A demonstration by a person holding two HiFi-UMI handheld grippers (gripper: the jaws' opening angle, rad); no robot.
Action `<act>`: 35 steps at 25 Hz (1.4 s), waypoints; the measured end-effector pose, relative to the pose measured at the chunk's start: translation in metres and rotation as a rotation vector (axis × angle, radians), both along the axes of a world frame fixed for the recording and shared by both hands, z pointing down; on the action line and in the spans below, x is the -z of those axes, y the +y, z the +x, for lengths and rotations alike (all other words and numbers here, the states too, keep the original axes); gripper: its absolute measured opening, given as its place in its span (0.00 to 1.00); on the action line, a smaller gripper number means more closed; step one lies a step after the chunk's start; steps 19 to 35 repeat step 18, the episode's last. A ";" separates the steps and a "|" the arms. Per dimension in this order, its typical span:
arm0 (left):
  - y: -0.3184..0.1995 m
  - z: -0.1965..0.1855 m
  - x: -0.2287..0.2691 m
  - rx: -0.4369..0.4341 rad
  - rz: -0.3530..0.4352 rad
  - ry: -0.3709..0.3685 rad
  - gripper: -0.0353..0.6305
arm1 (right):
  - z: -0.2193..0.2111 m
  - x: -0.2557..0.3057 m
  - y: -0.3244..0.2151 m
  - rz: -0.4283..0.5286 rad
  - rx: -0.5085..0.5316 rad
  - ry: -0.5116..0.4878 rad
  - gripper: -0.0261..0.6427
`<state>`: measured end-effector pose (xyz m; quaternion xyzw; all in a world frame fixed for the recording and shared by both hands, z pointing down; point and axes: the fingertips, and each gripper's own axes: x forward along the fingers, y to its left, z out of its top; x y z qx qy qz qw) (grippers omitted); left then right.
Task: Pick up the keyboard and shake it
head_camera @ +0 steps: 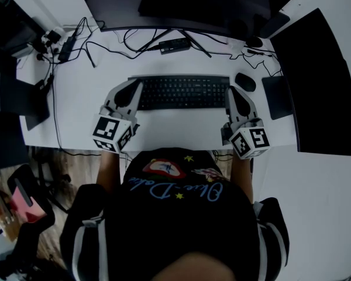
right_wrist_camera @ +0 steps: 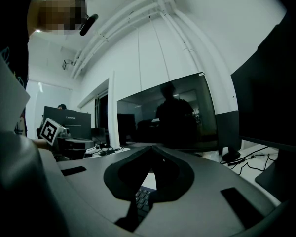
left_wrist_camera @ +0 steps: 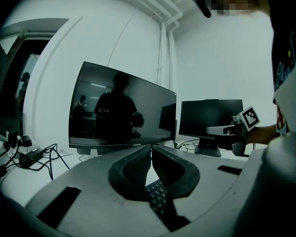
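Note:
A black keyboard (head_camera: 181, 92) lies across the middle of the white desk (head_camera: 175, 124), in front of me. My left gripper (head_camera: 138, 85) sits over its left end and my right gripper (head_camera: 228, 91) over its right end. In the left gripper view the fingertips meet, the left gripper (left_wrist_camera: 151, 147) is shut, and keyboard keys (left_wrist_camera: 158, 195) show low in the hollow behind the tips. The right gripper view shows the same: the right gripper (right_wrist_camera: 152, 149) is shut, with keys (right_wrist_camera: 142, 199) below. I see nothing pinched between either pair of tips.
A black mouse (head_camera: 245, 81) and a dark pad (head_camera: 278, 96) lie right of the keyboard. A wide monitor (head_camera: 164, 4) stands behind it, a second monitor (head_camera: 316, 81) at the right. Cables and a small black box (head_camera: 174, 44) lie at the back. The desk's front edge is close to my body.

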<state>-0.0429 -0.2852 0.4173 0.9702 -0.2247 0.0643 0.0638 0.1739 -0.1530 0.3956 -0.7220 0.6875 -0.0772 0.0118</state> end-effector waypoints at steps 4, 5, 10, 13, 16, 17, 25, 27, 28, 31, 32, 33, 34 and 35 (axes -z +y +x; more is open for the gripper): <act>0.001 0.001 -0.002 -0.002 -0.005 -0.010 0.07 | 0.001 0.000 0.001 0.005 0.003 -0.008 0.04; 0.002 0.000 -0.002 -0.002 -0.006 -0.011 0.07 | 0.001 0.001 0.001 0.005 0.002 -0.010 0.04; 0.002 0.000 0.001 -0.001 0.001 -0.010 0.07 | -0.001 0.003 0.001 0.001 0.009 0.014 0.04; 0.002 0.003 0.002 -0.001 0.005 -0.008 0.07 | -0.001 0.003 0.001 0.000 0.014 0.018 0.04; 0.003 0.006 0.001 -0.004 0.002 -0.015 0.07 | 0.002 0.003 0.002 0.000 0.013 0.016 0.04; 0.004 0.007 0.000 -0.006 0.001 -0.018 0.07 | 0.003 0.003 0.003 0.001 0.011 0.015 0.04; 0.004 0.008 0.000 -0.008 0.001 -0.020 0.07 | 0.004 0.003 0.003 0.002 0.010 0.013 0.04; 0.004 0.008 0.000 -0.008 0.001 -0.020 0.07 | 0.004 0.003 0.003 0.002 0.010 0.013 0.04; 0.004 0.008 0.000 -0.008 0.001 -0.020 0.07 | 0.004 0.003 0.003 0.002 0.010 0.013 0.04; 0.004 0.008 0.000 -0.008 0.001 -0.020 0.07 | 0.004 0.003 0.003 0.002 0.010 0.013 0.04; 0.004 0.008 0.000 -0.008 0.001 -0.020 0.07 | 0.004 0.003 0.003 0.002 0.010 0.013 0.04; 0.004 0.008 0.000 -0.008 0.001 -0.020 0.07 | 0.004 0.003 0.003 0.002 0.010 0.013 0.04; 0.004 0.008 0.000 -0.008 0.001 -0.020 0.07 | 0.004 0.003 0.003 0.002 0.010 0.013 0.04; 0.004 0.008 0.000 -0.008 0.001 -0.020 0.07 | 0.004 0.003 0.003 0.002 0.010 0.013 0.04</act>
